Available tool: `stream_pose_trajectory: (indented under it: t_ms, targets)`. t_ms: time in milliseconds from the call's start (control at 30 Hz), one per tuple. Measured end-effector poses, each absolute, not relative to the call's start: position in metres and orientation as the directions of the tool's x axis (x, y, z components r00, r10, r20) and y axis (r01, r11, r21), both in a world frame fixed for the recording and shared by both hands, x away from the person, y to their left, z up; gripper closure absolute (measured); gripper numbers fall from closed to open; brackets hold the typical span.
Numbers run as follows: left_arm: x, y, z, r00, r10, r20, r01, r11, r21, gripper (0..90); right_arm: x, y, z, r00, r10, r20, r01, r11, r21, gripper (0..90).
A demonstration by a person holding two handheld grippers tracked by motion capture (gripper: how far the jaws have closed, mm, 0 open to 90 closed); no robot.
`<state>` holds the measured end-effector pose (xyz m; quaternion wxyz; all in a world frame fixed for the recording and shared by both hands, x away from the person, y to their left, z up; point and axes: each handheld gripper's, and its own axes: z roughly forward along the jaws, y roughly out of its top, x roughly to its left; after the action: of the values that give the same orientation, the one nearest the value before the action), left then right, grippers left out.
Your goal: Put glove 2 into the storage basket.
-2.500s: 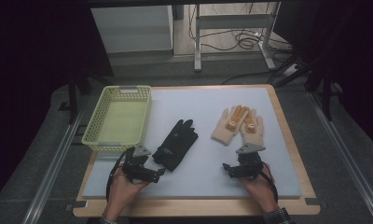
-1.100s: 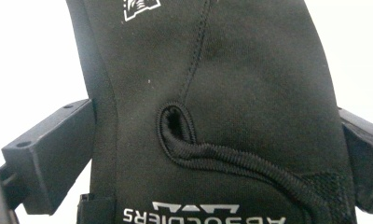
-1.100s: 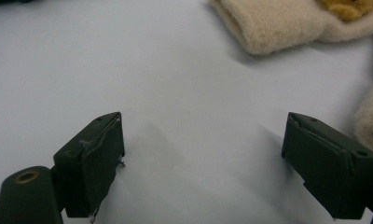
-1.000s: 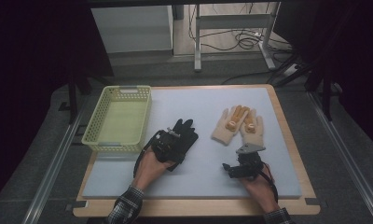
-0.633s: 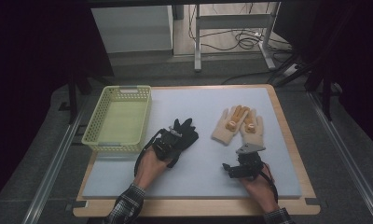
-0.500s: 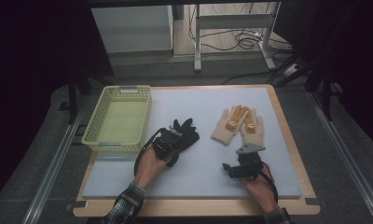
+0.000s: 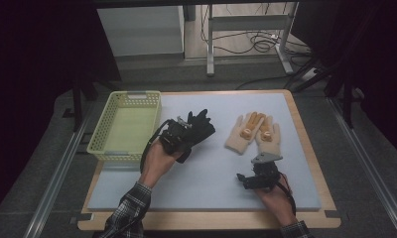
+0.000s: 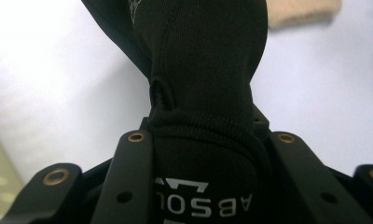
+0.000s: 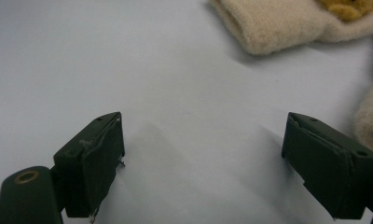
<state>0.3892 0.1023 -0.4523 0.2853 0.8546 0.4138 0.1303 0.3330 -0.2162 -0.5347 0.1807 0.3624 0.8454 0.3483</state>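
A black glove (image 7: 200, 125) lies on the pale blue mat, just right of the basket. My left gripper (image 7: 179, 135) is at its cuff end. In the left gripper view the glove's cuff (image 8: 203, 154), printed with white letters, is clamped between the two black jaws and my left gripper (image 8: 204, 144) is shut on it. A pair of beige gloves (image 7: 253, 132) with orange patches lies to the right. My right gripper (image 7: 253, 179) rests on the mat below them, open, with bare mat between its fingers (image 9: 92, 158); beige glove cuffs (image 9: 273, 23) lie ahead.
A yellow-green mesh basket (image 7: 124, 126) stands at the mat's left edge, with nothing in it. The mat (image 7: 211, 178) sits on a wooden table. Behind the table are metal legs and cables on the floor.
My left gripper moved forward from the front left of the mat to the black glove and shut on its cuff. The right gripper stayed where it was.
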Motion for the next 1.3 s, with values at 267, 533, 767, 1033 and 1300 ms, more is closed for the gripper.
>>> stream_pose_trajectory:
  t_ms: [267, 533, 767, 1033, 1300]
  targets:
    - [0.402, 0.125, -0.428, 0.573, 0.819, 0.001, 0.649, -0.456, 0.609, 65.8, 0.333, -0.216, -0.535, -0.672, 0.738, -0.054, 0.486, 0.495, 0.72, 12.6]
    - [0.411, 0.158, -0.406, 0.505, 0.862, 0.047, 0.66, -0.421, 0.622, 65.1, 0.333, -0.216, -0.535, -0.672, 0.739, -0.053, 0.486, 0.493, 0.722, 12.6]
    - [0.42, 0.201, -0.4, 0.403, 0.914, 0.051, 0.701, -0.345, 0.624, 64.1, 0.333, -0.216, -0.535, -0.672, 0.739, -0.053, 0.485, 0.493, 0.722, 12.6]
    - [0.429, 0.257, -0.414, 0.296, 0.953, 0.057, 0.748, -0.269, 0.607, 63.2, 0.333, -0.216, -0.535, -0.672, 0.738, -0.053, 0.485, 0.493, 0.722, 12.6]
    - [0.445, 0.288, -0.442, 0.233, 0.97, 0.066, 0.824, -0.233, 0.517, 62.7, 0.333, -0.216, -0.535, -0.672, 0.739, -0.052, 0.486, 0.493, 0.722, 12.6]
